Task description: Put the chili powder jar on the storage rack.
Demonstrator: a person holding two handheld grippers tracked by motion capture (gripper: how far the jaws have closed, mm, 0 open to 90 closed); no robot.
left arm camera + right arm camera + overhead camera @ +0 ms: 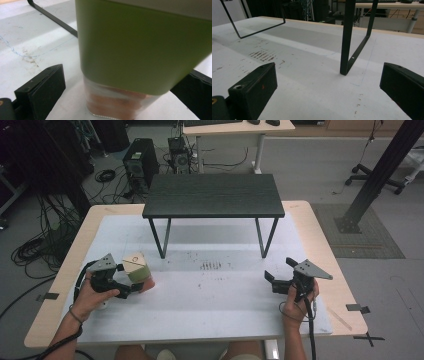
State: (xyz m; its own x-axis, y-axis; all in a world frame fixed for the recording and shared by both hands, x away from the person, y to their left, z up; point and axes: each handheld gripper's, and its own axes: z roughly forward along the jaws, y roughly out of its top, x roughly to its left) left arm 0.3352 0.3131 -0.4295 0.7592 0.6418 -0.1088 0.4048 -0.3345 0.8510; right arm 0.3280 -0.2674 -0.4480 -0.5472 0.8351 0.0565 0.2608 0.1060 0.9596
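A square container (137, 269) with a beige lid, a green band and a clear base showing brownish contents stands on the white mat at the left. In the left gripper view the container (140, 50) looms close between the jaws, and a gap shows beside the left jaw. My left gripper (131, 278) (122, 85) is open and straddles it. My right gripper (280, 270) (329, 82) is open at the right of the mat, pointing toward the middle, with nothing between its fingers.
A small black table (212, 195) stands on thin legs at the back of the white mat (210, 300); one leg (348, 37) rises just ahead of my right gripper. Dark scuff marks (211, 266) dot the mat's middle. Computers and cables lie on the floor beyond.
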